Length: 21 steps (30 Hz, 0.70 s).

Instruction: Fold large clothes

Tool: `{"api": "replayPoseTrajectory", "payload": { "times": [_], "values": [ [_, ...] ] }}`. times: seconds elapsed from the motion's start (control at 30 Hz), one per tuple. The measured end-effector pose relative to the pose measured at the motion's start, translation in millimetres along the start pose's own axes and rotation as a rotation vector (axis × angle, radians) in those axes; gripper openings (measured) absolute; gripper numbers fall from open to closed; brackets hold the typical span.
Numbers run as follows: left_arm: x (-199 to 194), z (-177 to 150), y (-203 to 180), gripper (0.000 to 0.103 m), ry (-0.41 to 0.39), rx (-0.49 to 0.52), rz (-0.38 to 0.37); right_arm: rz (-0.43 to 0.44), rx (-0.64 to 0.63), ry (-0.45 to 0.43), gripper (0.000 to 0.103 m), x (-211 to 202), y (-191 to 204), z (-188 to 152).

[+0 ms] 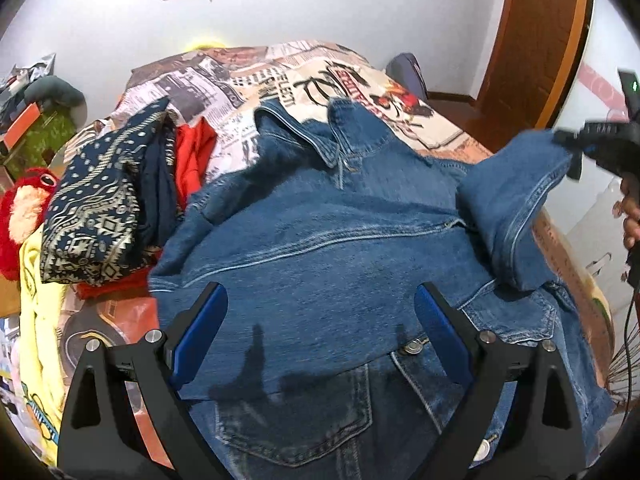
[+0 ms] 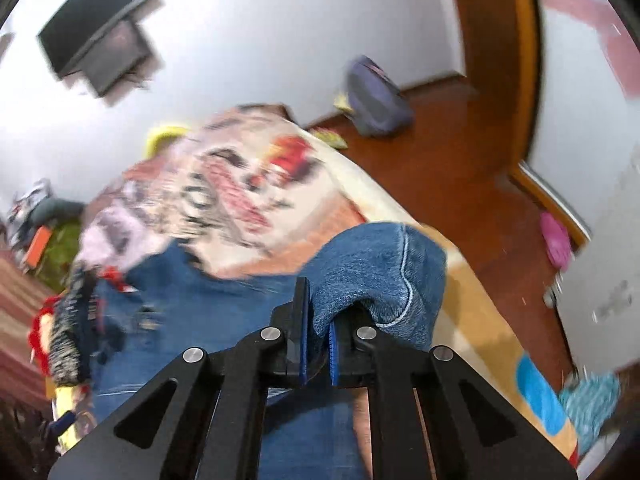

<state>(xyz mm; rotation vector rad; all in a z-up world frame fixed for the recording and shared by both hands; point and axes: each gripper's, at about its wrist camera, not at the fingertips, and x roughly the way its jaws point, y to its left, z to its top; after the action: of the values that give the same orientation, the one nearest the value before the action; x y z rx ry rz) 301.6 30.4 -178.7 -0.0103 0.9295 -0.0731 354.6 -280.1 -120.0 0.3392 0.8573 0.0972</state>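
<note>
A blue denim jacket (image 1: 320, 248) lies spread on the bed, collar toward the far wall. My left gripper (image 1: 320, 300) hovers over its middle, open, with nothing between the blue pads. At the right edge of the left wrist view my right gripper (image 1: 570, 140) holds up the end of the jacket's sleeve (image 1: 516, 184). In the right wrist view that gripper (image 2: 318, 316) is shut on the sleeve cuff (image 2: 380, 276), which bunches over the right finger. The rest of the jacket (image 2: 192, 308) lies blurred below and left.
A pile of clothes with a navy patterned cloth (image 1: 96, 204) and red fabric (image 1: 196, 156) sits left of the jacket. A printed bedspread (image 1: 248, 76) covers the bed. A red plush toy (image 1: 24, 208) is at far left. Wooden floor (image 2: 452, 168) and a door frame (image 2: 500, 40) lie to the right.
</note>
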Motion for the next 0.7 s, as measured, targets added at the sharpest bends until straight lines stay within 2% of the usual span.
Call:
{"api": "replayPoseTrajectory", "payload": {
  "times": [0.17, 0.3, 0.47, 0.7],
  "values": [
    [-22.1, -1.6, 19.7, 0.095, -0.045, -0.029, 0.005, 0.122, -0.159, -0.048, 0.007, -26.4, 87.7, 0.0],
    [-36.7, -4.7, 37.1, 0.095, -0.067, -0.056, 0.013, 0.241, -0.255, -0.015, 0.007, -25.9, 151.6, -22.1],
    [-51.2, -15.4, 59.8, 0.095, -0.082, -0.085, 0.025, 0.382, -0.338, 0.168, 0.007, 7.2, 218.2, -72.4],
    [-52.7, -36.4, 91.4, 0.095, -0.054, -0.144, 0.045, 0.397, -0.454, 0.44, 0.007, 62.6, 252.0, -147.7]
  ]
}}
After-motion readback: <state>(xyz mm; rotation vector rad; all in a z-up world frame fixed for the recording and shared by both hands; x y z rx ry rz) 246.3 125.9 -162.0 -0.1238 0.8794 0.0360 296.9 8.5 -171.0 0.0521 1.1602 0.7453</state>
